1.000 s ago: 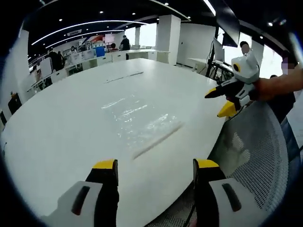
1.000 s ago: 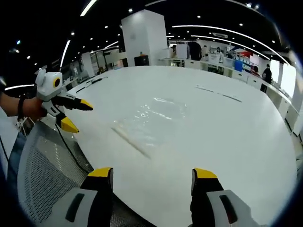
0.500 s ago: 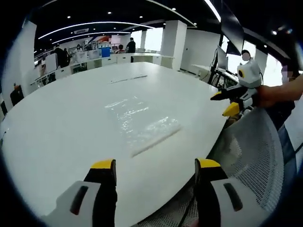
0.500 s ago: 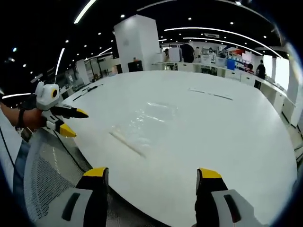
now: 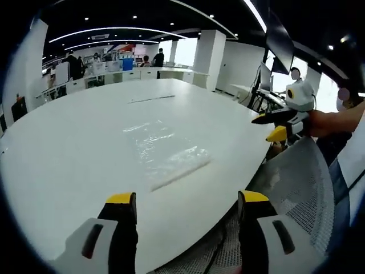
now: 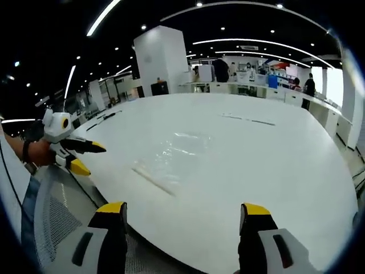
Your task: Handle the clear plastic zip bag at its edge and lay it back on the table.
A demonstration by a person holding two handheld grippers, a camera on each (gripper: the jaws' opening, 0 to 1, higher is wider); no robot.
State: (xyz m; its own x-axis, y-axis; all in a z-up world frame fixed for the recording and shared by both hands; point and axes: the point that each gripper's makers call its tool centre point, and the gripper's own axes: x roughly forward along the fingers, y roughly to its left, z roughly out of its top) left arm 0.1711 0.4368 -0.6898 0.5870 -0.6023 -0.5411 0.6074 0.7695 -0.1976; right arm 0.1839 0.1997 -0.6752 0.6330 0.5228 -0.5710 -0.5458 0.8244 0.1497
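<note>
- Both tools are pulling back from the table: compared with 1 second ago, the table edge sits lower in each view and the bag looks smaller and farther off.
- The clear plastic zip bag [image 5: 162, 153] lies flat on the white table [image 5: 68, 154], just left of centre in the left gripper view, its zip strip facing the near edge.
- In the right gripper view the same bag [image 6: 174, 154] sits at centre frame, well apart from either tool.
- The left tool [image 5: 185, 200] has its 2 yellow-tipped jaws spread wide at the bottom of its view, with nothing between them.
- The right tool [image 6: 185, 206] is just as wide open and just as empty.
- At the right of the left gripper view the right tool [image 5: 272, 127] hovers off the table edge, over the mesh chair [image 5: 296, 194].
- At the left of the right gripper view the left tool [image 6: 84, 157] hangs beside the table edge, clear of the bag.
- My read: the bag is already laid back down and released, so this looks like the retreat at the end of the task.
- Containers: the bag is the only 1 here, and through the clear film it appears empty, just creases and glare.
- A thin dark strip [image 5: 151, 99] lies farther up the table, well apart from the bag.
</note>
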